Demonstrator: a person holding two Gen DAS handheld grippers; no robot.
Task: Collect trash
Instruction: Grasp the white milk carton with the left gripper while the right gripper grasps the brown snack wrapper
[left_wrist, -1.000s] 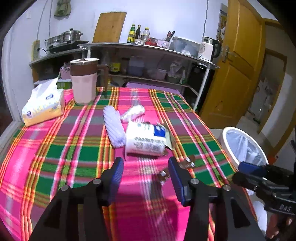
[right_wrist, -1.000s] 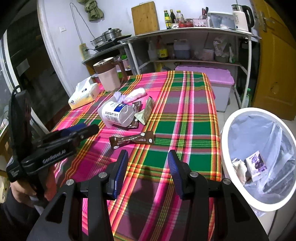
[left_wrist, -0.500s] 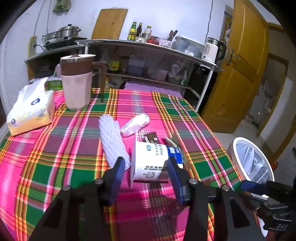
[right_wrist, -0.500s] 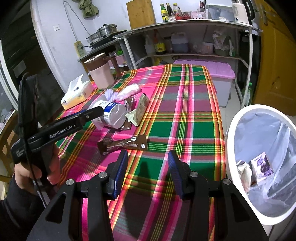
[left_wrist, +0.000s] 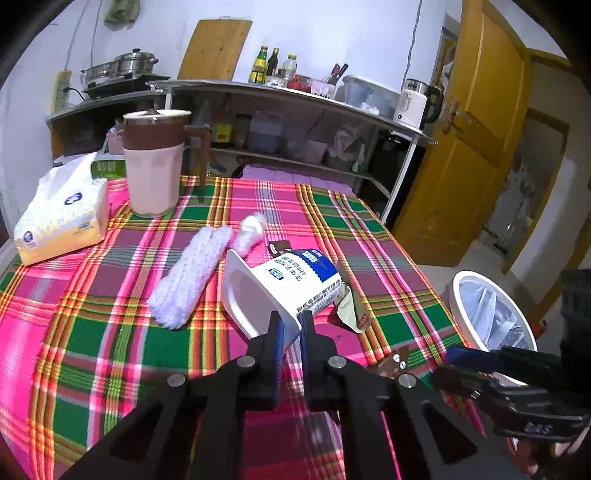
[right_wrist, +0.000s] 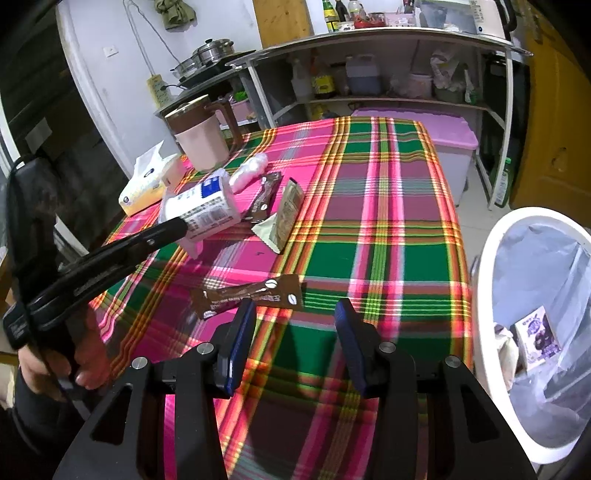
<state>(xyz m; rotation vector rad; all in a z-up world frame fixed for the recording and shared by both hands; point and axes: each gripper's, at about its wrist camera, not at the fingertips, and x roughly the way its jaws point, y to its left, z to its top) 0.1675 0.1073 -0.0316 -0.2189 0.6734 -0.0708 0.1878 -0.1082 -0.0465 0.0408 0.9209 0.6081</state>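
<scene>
- Left wrist view: the rim of the tipped-over yogurt cup (left_wrist: 284, 284) is pinched by the left gripper (left_wrist: 290, 325), jaws clamped tight on it.
- Right gripper (right_wrist: 295, 317) is held spread, nothing gripped, just short of the coffee wrapper (right_wrist: 247, 295) on the tablecloth (right_wrist: 384, 206).
- Trash bin (right_wrist: 491, 266) is parked beside the table.

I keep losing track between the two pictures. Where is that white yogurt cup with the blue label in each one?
Left wrist view: the yogurt cup lies on its side at centre, its rim pinched by the left gripper.
Right wrist view: the same cup sits at upper left, at the tip of that gripper.
Shared landmark: the pink jug standing at the table's far end, beyond the cup in both.
</scene>
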